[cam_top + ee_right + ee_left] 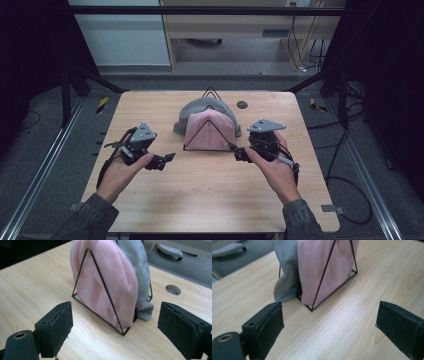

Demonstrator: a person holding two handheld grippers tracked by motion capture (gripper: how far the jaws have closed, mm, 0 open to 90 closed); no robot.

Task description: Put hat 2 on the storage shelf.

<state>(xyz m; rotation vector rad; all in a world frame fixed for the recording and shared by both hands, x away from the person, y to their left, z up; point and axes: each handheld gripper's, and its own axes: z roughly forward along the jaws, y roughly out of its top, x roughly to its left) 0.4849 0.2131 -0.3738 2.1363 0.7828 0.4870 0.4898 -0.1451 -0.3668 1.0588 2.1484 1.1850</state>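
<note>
Left gripper point(167, 158) jaws were held wide apart, nothing between them; right gripper point(239, 154) jaws likewise spread and empty. Both were aimed inward at a black wire triangular stand point(208, 134) near the middle of the light wooden table point(210, 195). A pink knitted hat point(212, 131) was draped on the stand, a grey knitted hat point(200, 107) touching behind it. Each hand point(119, 172) was kept low over the table, grippers just beside the stand

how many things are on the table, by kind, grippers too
pink knit hat: 1
grey knit hat: 1
black wire rack holding both hats: 1
hand-held grippers, left gripper and right gripper, both with fingers spread: 2
total: 5
</note>
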